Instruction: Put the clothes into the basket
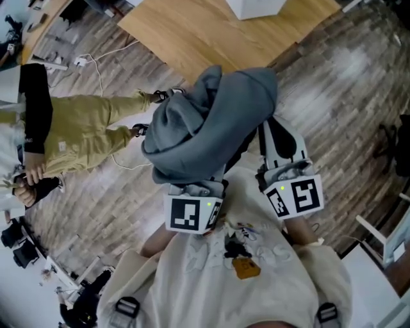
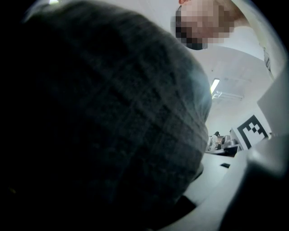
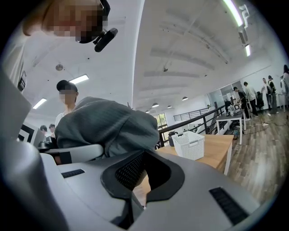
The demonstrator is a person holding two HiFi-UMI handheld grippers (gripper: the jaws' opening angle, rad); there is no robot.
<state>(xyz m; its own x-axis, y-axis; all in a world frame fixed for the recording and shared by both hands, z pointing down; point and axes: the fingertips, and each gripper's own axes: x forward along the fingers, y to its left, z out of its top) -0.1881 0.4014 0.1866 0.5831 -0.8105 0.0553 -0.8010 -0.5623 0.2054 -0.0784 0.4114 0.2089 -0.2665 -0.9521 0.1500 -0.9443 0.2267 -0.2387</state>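
A bunched grey hoodie [image 1: 208,122] hangs in the air in front of me, borne by my left gripper; only that gripper's marker cube [image 1: 192,214] shows below the cloth. In the left gripper view the hoodie [image 2: 104,122] fills almost the whole picture and hides the jaws, apart from one white finger [image 2: 226,194]. My right gripper [image 1: 277,138] is beside the hoodie on the right, shut and empty, and its own view shows the closed jaws [image 3: 142,173] with the hoodie [image 3: 108,124] to their left. A white basket [image 3: 192,144] stands on a wooden table [image 3: 216,149] ahead.
The wooden table [image 1: 192,32] lies at the top of the head view, with a white object [image 1: 256,8] at its far edge. A person in olive trousers [image 1: 83,131] stands on the plank floor to the left, near a white cable [image 1: 102,70]. More people stand by distant tables [image 3: 250,97].
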